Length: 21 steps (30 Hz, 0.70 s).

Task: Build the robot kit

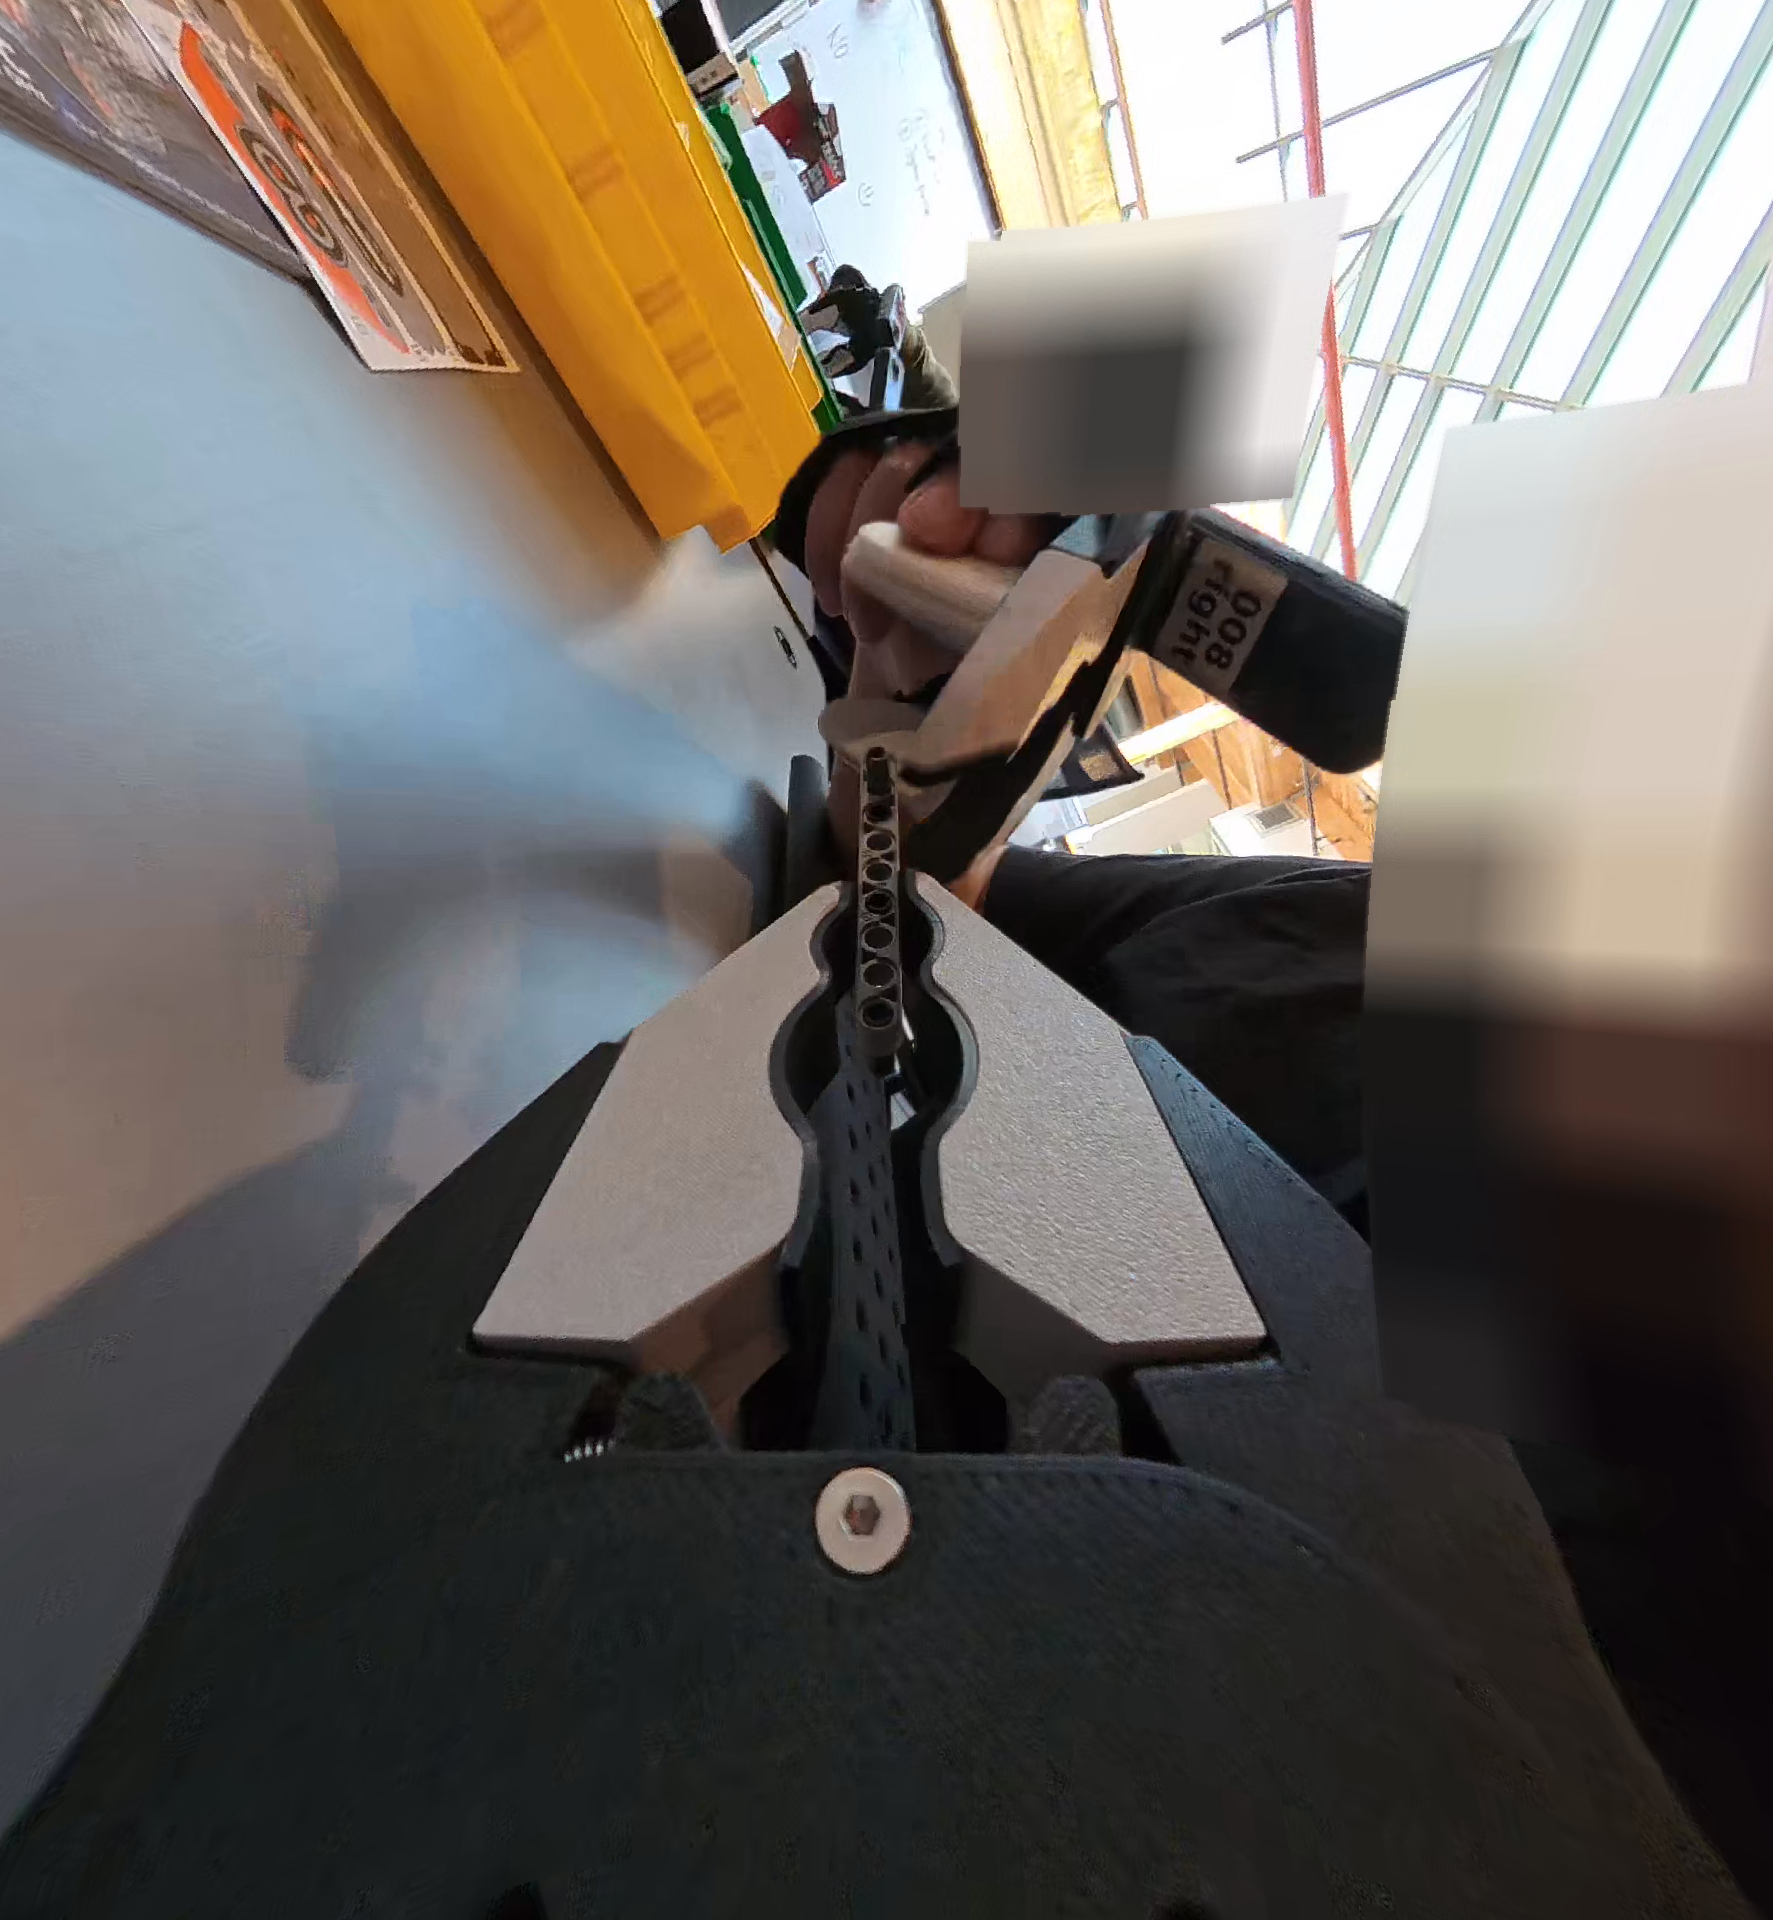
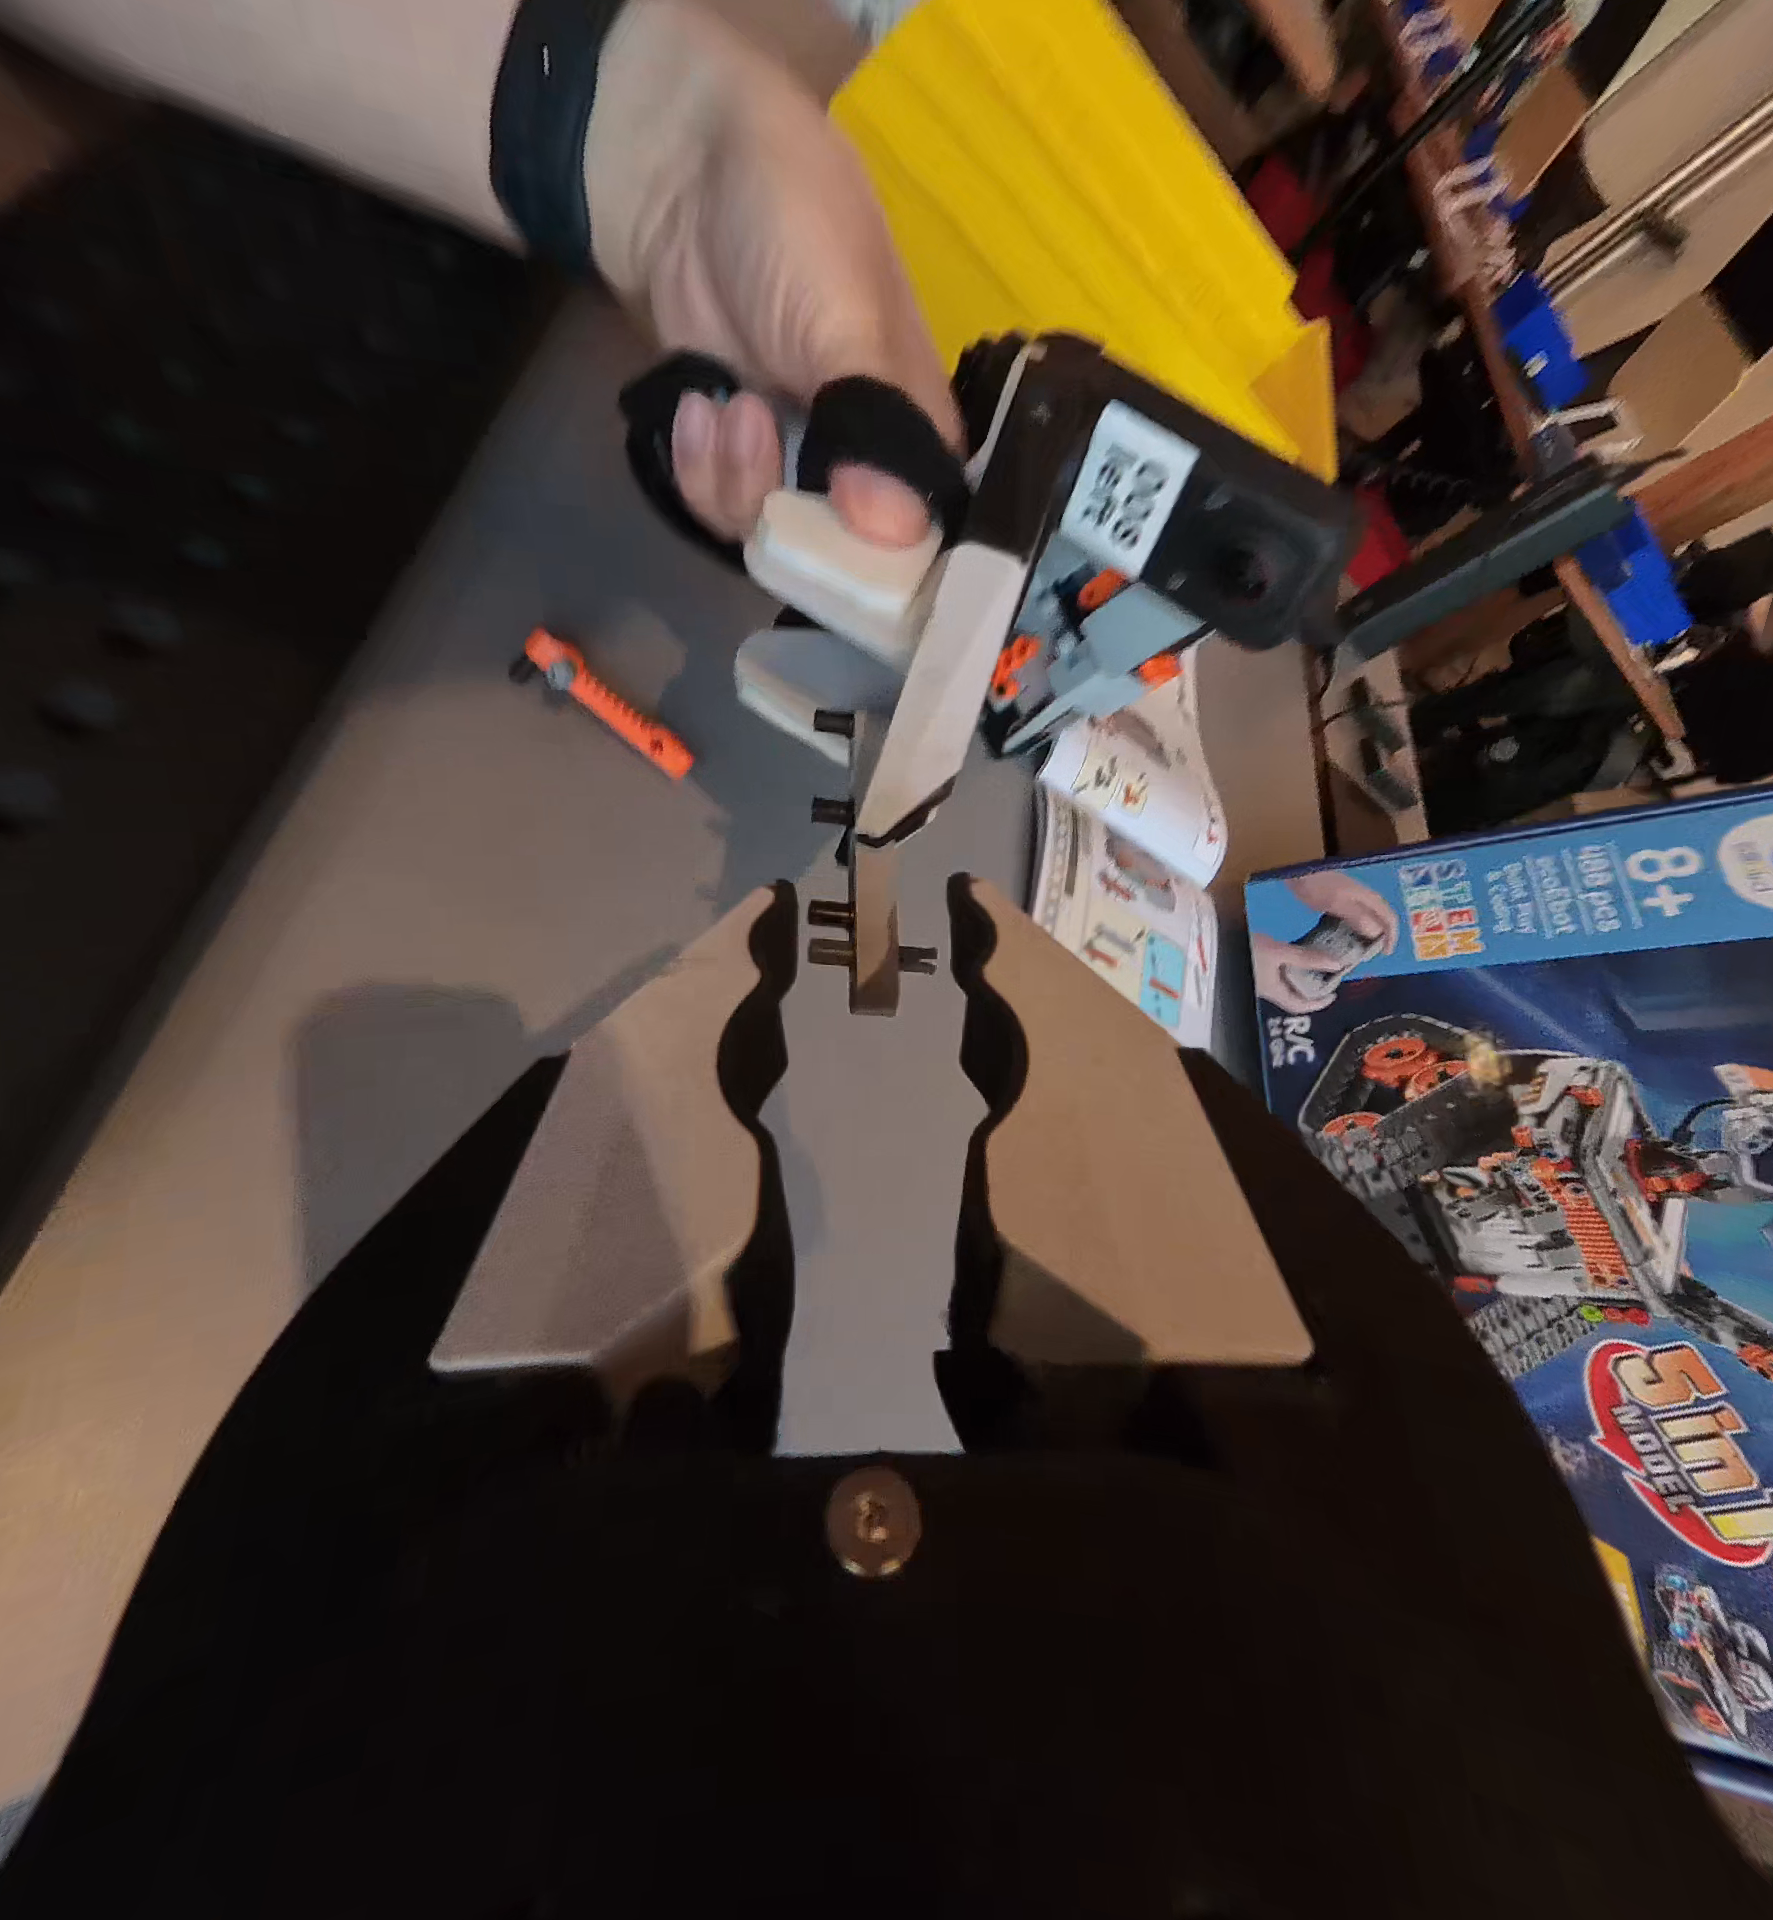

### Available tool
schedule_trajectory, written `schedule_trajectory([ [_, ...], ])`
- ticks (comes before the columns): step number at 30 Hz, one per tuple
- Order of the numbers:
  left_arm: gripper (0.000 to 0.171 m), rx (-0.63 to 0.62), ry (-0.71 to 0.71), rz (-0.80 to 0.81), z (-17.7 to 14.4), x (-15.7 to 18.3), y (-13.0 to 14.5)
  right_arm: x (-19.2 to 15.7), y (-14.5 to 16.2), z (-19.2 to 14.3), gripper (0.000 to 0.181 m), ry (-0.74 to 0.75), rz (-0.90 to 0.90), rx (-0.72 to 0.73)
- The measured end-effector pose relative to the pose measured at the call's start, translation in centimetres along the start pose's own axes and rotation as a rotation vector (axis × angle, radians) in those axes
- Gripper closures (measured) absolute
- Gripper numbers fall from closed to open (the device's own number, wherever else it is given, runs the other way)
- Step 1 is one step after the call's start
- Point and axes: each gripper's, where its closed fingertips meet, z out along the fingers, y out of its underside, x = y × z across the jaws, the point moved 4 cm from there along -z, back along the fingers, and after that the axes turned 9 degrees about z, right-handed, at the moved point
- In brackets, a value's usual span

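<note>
My left gripper (image 1: pixel 877 894) is shut on a dark grey perforated beam (image 1: pixel 877 826), which sticks out forward past the fingertips. In the right wrist view the same beam (image 2: pixel 874 971) shows edge-on, with several black pins (image 2: pixel 828 914) sticking out of its side. It is held by the left gripper (image 2: pixel 861 821) and a hand (image 2: pixel 757 260). My right gripper (image 2: pixel 871 902) is open. The beam's free end lies between its fingertips without clearly touching either one. In the left wrist view the right gripper (image 1: pixel 897 769) sits at the beam's far end.
On the grey table (image 2: pixel 425 935) lie an orange beam (image 2: pixel 607 707), an open instruction booklet (image 2: pixel 1131 831), a partly built grey-and-orange model (image 2: pixel 1090 655) and a blue toy box (image 2: pixel 1547 1143). A yellow bin (image 2: pixel 1069 208) stands behind, and a black perforated mat (image 2: pixel 134 520) lies at the left.
</note>
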Motion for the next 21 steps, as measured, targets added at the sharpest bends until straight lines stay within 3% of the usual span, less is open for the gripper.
schedule_trajectory([
  [4,0.166,-0.016,-0.034,0.000,0.2,-0.5,0.3,-0.5,1.1,0.8,0.165,-0.049,0.040,-0.080],
  [10,0.166,-0.054,-0.035,0.004,0.2,-0.4,0.7,-0.5,1.2,0.7,0.166,-0.062,0.065,-0.102],
  [14,0.153,-0.078,-0.136,0.174,0.2,-0.3,0.3,-0.1,1.5,0.5,0.166,-0.053,0.084,-0.096],
  [16,0.163,-0.109,-0.144,0.226,0.4,0.0,0.6,-0.2,1.5,0.5,0.166,-0.061,0.082,-0.092],
  [21,0.165,-0.082,-0.124,0.162,0.2,0.0,0.4,0.0,1.3,0.5,0.165,-0.023,0.029,-0.058],
])
